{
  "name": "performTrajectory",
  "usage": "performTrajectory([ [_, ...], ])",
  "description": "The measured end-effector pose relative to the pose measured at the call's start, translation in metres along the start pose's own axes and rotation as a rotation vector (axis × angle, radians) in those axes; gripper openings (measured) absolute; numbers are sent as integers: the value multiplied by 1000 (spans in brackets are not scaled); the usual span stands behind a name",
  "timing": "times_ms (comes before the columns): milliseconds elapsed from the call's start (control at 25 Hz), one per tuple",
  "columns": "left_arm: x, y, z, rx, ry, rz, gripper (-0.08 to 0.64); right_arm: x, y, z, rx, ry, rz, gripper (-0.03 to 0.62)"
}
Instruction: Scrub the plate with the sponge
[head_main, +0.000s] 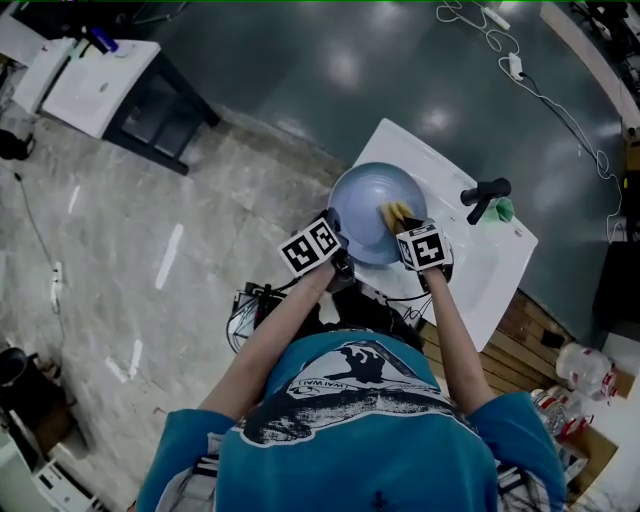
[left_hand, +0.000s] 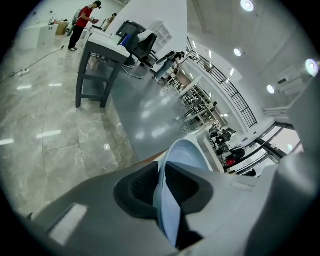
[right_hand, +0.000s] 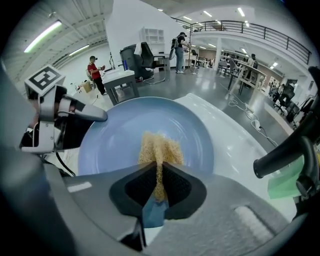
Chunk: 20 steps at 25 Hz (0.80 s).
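The blue plate (head_main: 365, 210) is held over the white table (head_main: 495, 265), its rim pinched between the fingers of the left gripper (left_hand: 161, 182). The yellow sponge (right_hand: 159, 147), pinched by the right gripper (right_hand: 160, 187), is laid against its face.

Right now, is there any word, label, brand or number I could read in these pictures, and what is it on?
The shirt print: lettering beside the graphic, too small and blurred to read.
The marker cube on the left gripper: black-and-white squares, no words.
The marker cube on the right gripper: the same, no words.
The plate and sponge: no print visible.
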<state>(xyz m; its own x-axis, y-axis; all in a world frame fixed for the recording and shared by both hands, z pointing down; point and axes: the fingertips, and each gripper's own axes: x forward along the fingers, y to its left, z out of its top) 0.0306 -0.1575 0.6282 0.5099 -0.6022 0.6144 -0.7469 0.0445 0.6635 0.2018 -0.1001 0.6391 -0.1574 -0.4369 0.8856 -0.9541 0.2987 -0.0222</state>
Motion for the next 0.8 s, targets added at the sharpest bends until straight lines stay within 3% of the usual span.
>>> performTrajectory([
  [440, -1, -1, -3, -17, 4, -18, 61, 3, 90, -3, -77, 12, 181, 34],
  [640, -3, 5, -4, -31, 8, -19, 60, 11, 125, 15, -11, -22, 314, 32],
  [800, -9, 14, 2, -30, 4, -6, 58, 14, 140, 22, -21, -21, 345, 32],
])
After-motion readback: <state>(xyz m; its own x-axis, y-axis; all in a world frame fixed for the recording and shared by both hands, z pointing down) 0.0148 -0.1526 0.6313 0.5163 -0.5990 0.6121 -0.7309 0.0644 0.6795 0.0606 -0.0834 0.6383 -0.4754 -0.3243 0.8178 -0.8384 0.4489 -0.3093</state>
